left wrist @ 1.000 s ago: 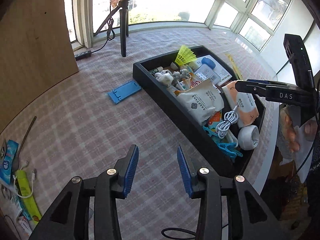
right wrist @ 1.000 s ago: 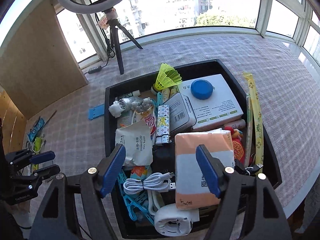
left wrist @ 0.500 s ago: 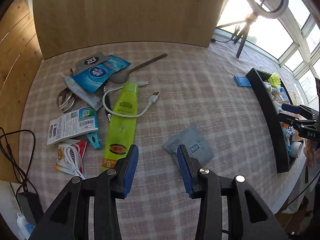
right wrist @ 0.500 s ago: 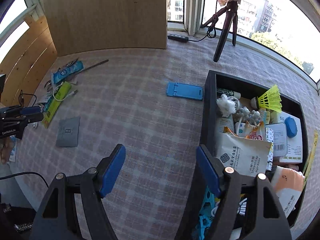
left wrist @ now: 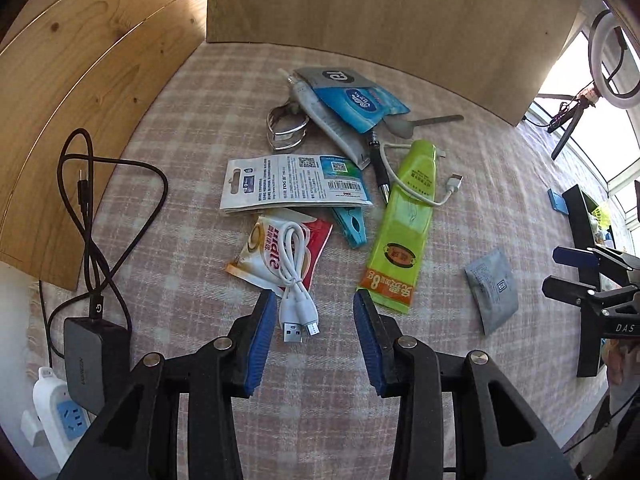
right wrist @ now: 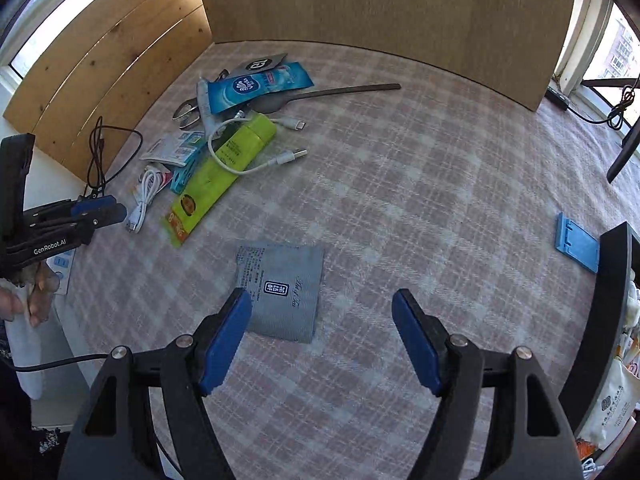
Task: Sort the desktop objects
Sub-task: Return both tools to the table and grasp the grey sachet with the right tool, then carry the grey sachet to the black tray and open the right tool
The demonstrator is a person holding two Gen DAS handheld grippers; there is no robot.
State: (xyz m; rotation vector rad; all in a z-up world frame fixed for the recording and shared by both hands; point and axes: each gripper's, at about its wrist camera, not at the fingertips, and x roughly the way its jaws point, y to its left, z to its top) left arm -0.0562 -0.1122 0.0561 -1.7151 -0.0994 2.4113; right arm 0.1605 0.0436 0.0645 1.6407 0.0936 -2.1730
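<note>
Where plywood walls [right wrist: 380,12] meet, plaid cloth [right wrist: 420,184] lies sunlit.

Between the pile of small objects [right wrist: 224,136] near the wooden boards [right wrist: 104,80] and the black tray [right wrist: 608,320] lies a wide open stretch of checked cloth [right wrist: 420,184], where only the grey sachet [right wrist: 282,294] and the blue stand [right wrist: 576,246] are in the way.

Checked cloth [right wrist: 420,168] covering the bench. Wooden boards [left wrist: 380,12] standing along its far edge and left side. Grey charger [left wrist: 94,356] with black cable [left wrist: 92,208] lying at the near-left corner, beside a white power strip [left wrist: 60,412]. Ring light [left wrist: 616,68] standing at the far-right window.
</note>
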